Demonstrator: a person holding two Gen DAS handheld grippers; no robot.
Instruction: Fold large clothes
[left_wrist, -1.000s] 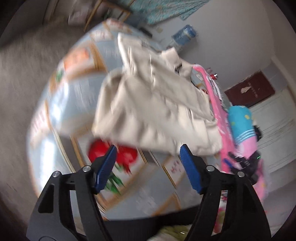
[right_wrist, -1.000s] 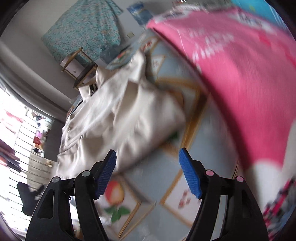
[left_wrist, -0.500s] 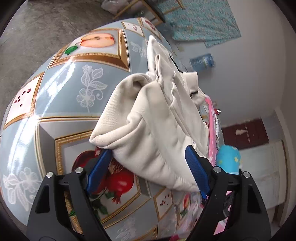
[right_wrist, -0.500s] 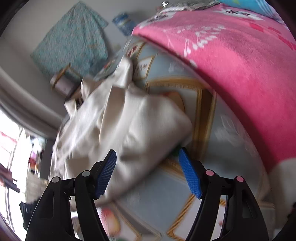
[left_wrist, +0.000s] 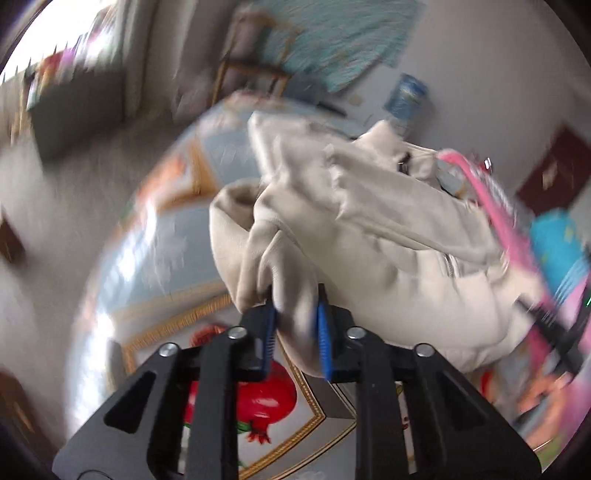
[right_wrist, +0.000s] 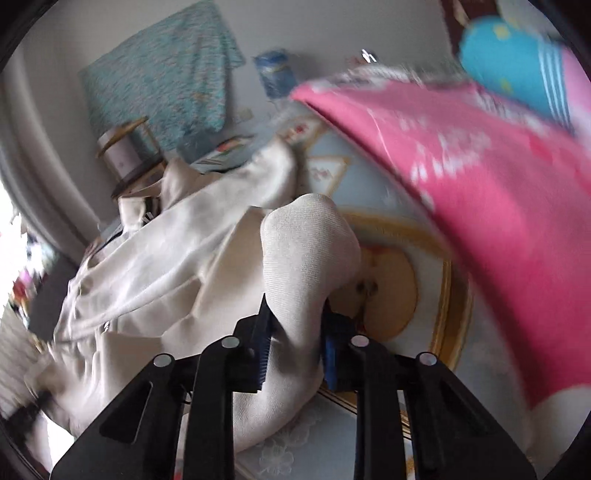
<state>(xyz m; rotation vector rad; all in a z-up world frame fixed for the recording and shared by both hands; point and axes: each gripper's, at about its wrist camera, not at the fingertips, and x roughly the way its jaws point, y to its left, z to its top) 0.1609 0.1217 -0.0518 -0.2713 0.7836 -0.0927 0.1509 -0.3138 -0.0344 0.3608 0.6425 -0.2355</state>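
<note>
Both grippers' jaws are closing on a cream zip-up jacket (left_wrist: 369, 229) lying on a fruit-patterned table (left_wrist: 155, 258): left gripper (left_wrist: 295, 328) and right gripper (right_wrist: 295, 343) each pinch a bunched fold (pink blanket (right_wrist: 498, 206) alongside).

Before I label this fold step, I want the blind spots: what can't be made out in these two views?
- Left wrist view: cream garment bunched; its type and far hem hidden. The left tool is closing on a fold.
- Left wrist view: room beyond the patterned tablecloth motion-blurred.
- Right wrist view: fabric between the closing right tool hides the pads' contact.
- Right wrist view: pink blanket print blurred, cut off by edge.
</note>
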